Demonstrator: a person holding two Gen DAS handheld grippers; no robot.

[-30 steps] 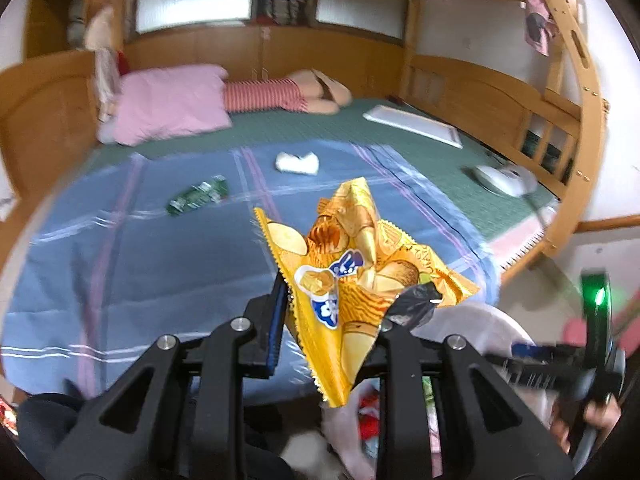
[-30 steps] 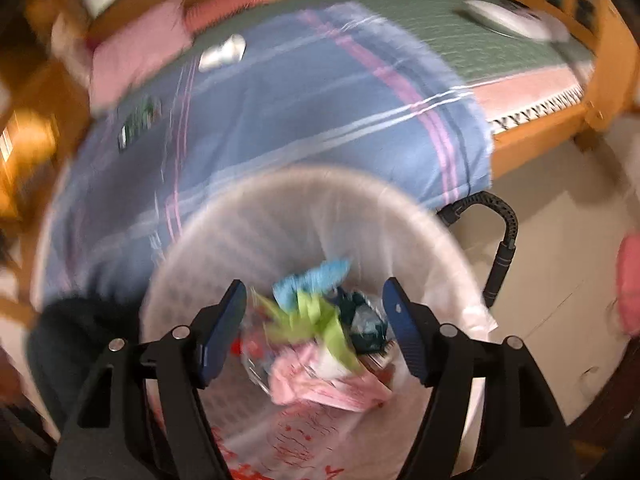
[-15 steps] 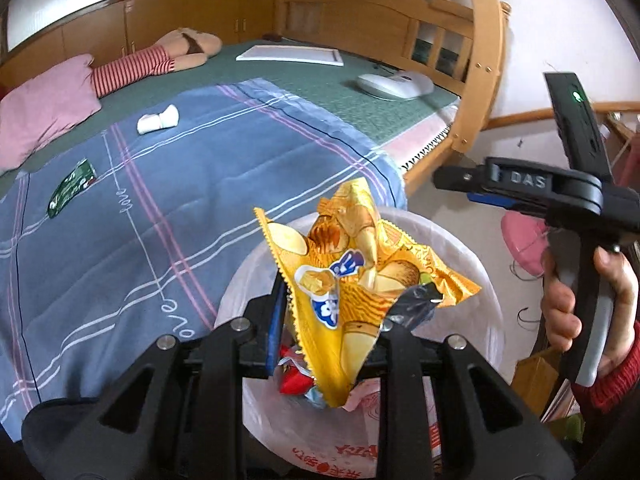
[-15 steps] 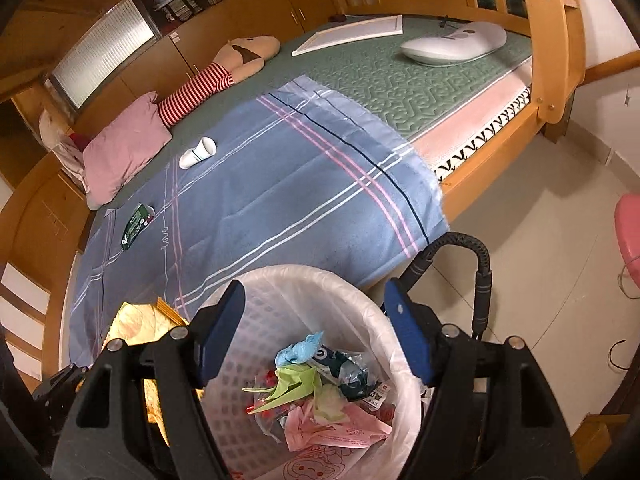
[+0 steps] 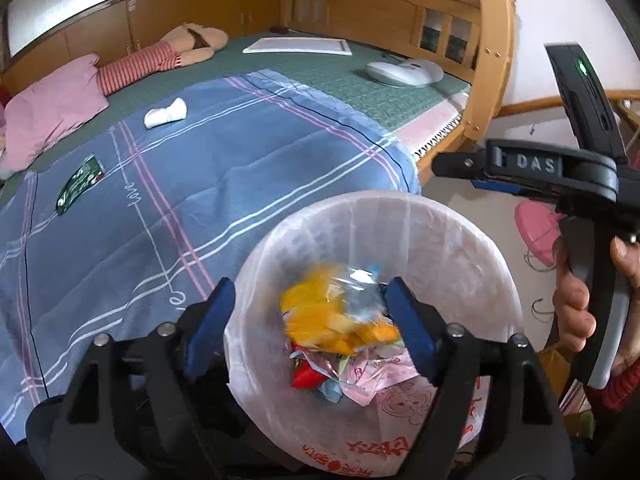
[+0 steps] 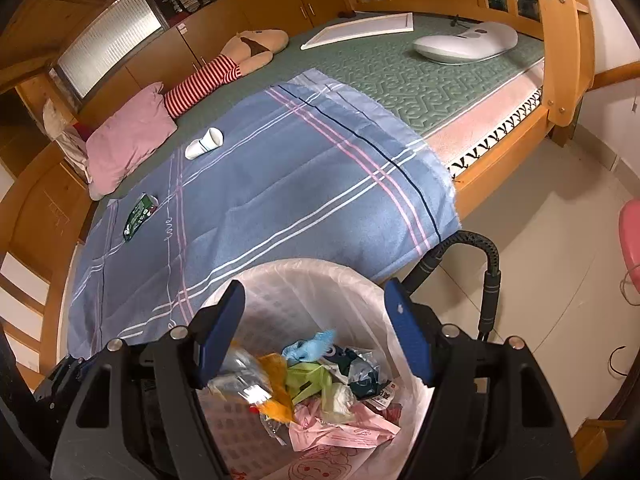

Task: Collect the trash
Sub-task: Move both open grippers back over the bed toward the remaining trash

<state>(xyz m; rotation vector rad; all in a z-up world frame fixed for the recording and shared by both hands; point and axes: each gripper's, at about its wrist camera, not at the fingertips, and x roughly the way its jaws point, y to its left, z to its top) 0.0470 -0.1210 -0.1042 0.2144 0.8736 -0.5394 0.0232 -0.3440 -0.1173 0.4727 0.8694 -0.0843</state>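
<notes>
Left gripper [image 5: 310, 312]: jaws spread wide, holding nothing, poised over the bin [image 5: 460, 240], a white basket lined with a thin pale bag at the near edge of the bed [image 5: 360, 80]. Yellow snack wrapper [image 5: 332, 316]: blurred, loose between the parted fingers, in the mouth of the bin above the other rubbish; from the right wrist view it lies at the left of the heap [image 6: 276, 380]. Right gripper [image 6: 314, 328]: likewise spread and empty, aimed down into the same bin [image 6: 320, 276]; from the left view its black body is seen at the right, gripped by a hand [image 5: 576, 304]. Bin contents: blue scrap [image 6: 312, 344], green wrapper [image 6: 308, 376], pink printed bag [image 6: 344, 428], red piece [image 5: 306, 376]. On the blue striped sheet [image 6: 280, 184], well apart from the bin: green packet [image 6: 138, 216] at the far left, white paper cup [image 6: 204, 143] on its side farther back. Beyond: pink pillow [image 6: 128, 136], striped stuffed doll [image 6: 224, 68], white frame [image 6: 360, 30], white oval device [image 6: 466, 44] on the green mat. Black hooked handle [image 6: 480, 264] stands on the floor just right of the bin.
</notes>
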